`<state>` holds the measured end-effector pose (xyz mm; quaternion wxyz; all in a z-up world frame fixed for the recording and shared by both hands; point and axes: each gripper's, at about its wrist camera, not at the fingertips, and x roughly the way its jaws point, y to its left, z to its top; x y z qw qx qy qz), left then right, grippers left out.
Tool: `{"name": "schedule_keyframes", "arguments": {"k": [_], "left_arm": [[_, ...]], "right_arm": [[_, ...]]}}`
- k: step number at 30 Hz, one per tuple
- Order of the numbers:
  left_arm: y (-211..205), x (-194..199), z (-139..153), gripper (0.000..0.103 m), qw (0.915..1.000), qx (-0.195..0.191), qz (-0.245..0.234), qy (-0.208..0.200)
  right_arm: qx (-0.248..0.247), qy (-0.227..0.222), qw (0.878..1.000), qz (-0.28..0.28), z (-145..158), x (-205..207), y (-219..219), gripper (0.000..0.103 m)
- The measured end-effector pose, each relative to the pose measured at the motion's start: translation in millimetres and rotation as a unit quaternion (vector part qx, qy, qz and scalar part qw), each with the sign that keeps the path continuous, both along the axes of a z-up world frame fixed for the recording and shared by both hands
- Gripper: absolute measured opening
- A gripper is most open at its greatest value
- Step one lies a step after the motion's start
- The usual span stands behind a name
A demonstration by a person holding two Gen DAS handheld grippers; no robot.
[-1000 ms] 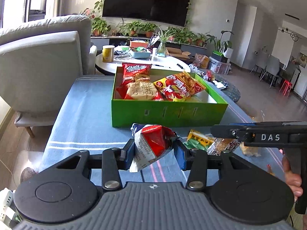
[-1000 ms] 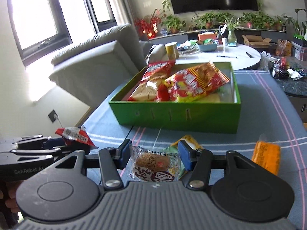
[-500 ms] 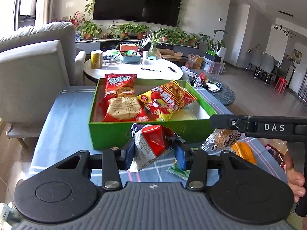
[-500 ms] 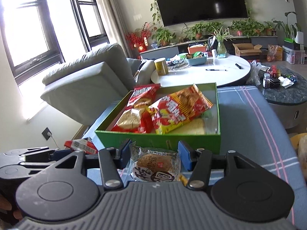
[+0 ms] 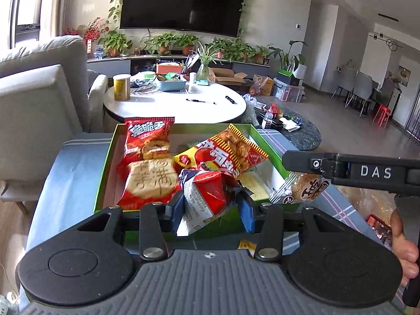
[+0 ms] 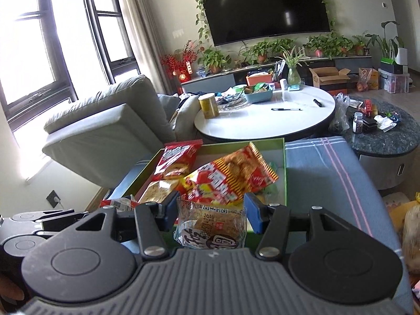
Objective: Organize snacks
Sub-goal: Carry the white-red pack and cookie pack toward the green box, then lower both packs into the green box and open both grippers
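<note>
My left gripper (image 5: 211, 210) is shut on a red and white snack packet (image 5: 207, 197) and holds it above the near edge of the green box (image 5: 103, 173). My right gripper (image 6: 211, 214) is shut on a clear-wrapped round cake (image 6: 211, 225), also over the box's near edge (image 6: 284, 173); the cake shows in the left wrist view (image 5: 304, 189) too. The box holds a red cracker bag (image 5: 147, 162) and a red-yellow chip bag (image 5: 223, 152). The left gripper's packet shows in the right wrist view (image 6: 119, 203).
The box sits on a blue striped cloth (image 6: 323, 168). A grey armchair (image 6: 105, 128) stands at the left. A white round table (image 6: 265, 113) with a yellow can (image 6: 208, 105) lies behind the box. A dark stone table (image 6: 383, 134) is at the right.
Both grippers have risen and moved forward with their snacks, from above the cloth in front of the box to over the box's near edge.
</note>
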<state>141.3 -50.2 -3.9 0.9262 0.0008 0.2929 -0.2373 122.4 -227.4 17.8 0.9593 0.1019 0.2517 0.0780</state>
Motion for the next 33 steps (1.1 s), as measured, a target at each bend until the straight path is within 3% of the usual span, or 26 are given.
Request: {"name": "schedule_keyframes", "arguments": {"k": [20, 29, 33], "left_arm": [[-36.3, 55.0, -17.6, 0.041, 0.9997, -0.002, -0.018, 0.015], [-46.5, 70.5, -39.1, 0.041, 0.999, 0.006, -0.022, 0.038], [-47.7, 69.3, -44.2, 0.055, 0.9992, 0.012, -0.018, 0.034]], "right_arm": [[-0.011, 0.021, 0.999, -0.022, -15.7, 45.6, -19.7, 0.078], [-0.007, 0.038, 0.999, -0.016, -26.4, 56.6, -25.6, 0.078], [0.0, 0.044, 0.999, -0.013, -31.0, 58.3, -25.2, 0.078]]}}
